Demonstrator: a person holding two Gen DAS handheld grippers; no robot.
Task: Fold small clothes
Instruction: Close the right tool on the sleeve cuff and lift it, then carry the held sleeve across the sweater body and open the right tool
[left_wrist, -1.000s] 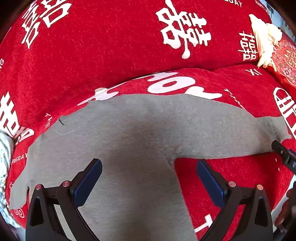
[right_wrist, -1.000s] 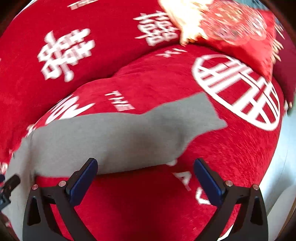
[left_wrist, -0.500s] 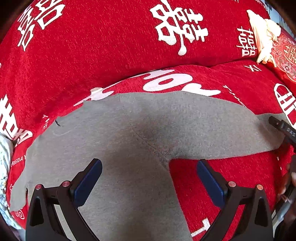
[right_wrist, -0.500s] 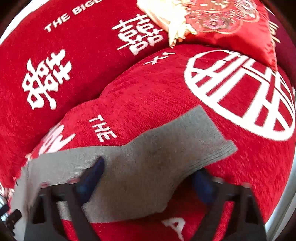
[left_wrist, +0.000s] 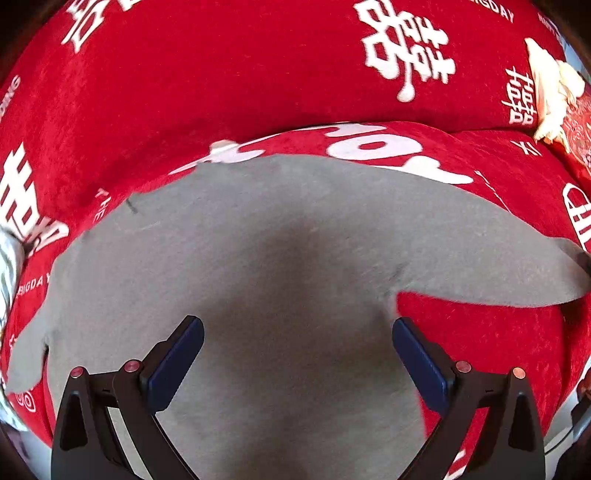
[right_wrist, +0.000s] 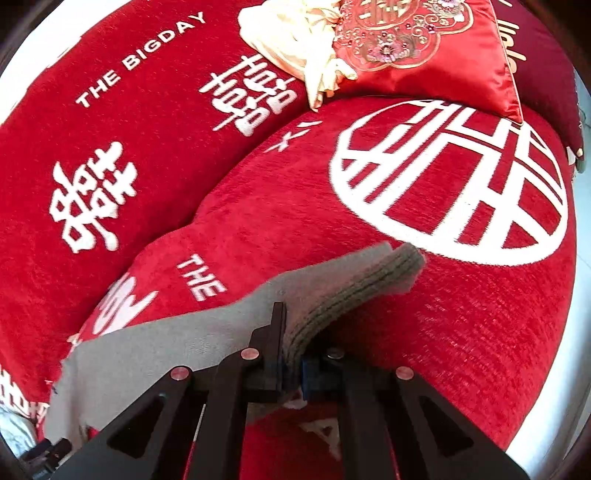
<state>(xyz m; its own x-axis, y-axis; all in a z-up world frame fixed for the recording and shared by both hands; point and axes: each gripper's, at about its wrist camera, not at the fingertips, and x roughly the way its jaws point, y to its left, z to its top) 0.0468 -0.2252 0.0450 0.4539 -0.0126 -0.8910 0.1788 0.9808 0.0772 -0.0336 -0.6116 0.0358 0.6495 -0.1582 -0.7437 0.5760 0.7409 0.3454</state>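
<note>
On red sofa cover (right_wrist: 258, 229), grey garment (left_wrist: 295, 258), sleeve pinched by right hand-held gripper (right_wrist: 291, 365)

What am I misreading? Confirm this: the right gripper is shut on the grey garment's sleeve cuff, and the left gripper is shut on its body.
The left gripper is open above the grey garment, per the left wrist view. The right gripper is shut on the sleeve cuff.

I count one grey top (left_wrist: 280, 258) under my two grippers. One left gripper (left_wrist: 295, 354) has two blue pads (left_wrist: 177, 362) wide apart. One right gripper (right_wrist: 291, 365) pinches one sleeve cuff (right_wrist: 369, 288). Far ahead of it I see one shiny red pillow (right_wrist: 436, 48) and one cream cloth (right_wrist: 295, 44). One red cover (right_wrist: 480, 314) lies below.
</note>
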